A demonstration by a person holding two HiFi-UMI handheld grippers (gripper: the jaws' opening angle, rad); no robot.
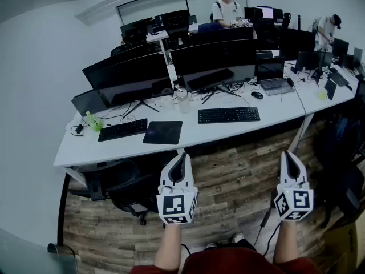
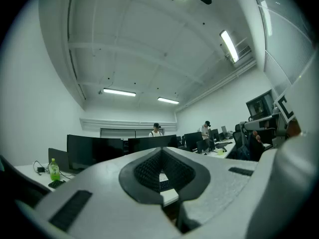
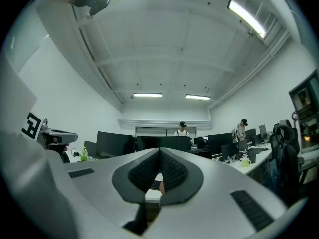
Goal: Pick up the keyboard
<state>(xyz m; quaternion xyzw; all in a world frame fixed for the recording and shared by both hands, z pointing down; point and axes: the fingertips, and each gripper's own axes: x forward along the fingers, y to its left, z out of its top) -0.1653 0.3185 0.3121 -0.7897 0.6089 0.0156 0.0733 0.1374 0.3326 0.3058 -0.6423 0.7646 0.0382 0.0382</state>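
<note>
Black keyboard (image 1: 228, 115): lying untouched on the white desk (image 1: 199, 131); second keyboard (image 1: 122, 129) lying further left on the desk. Left gripper (image 1: 181, 157) and right gripper (image 1: 288, 156): both hovering short of the desk, jaws pressed together, gripping nothing. Approach, grasp and lift are all remaining.

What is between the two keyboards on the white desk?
A flat black mat lies between the left keyboard and the right keyboard, close beside the left one. The head view shows it.
</note>
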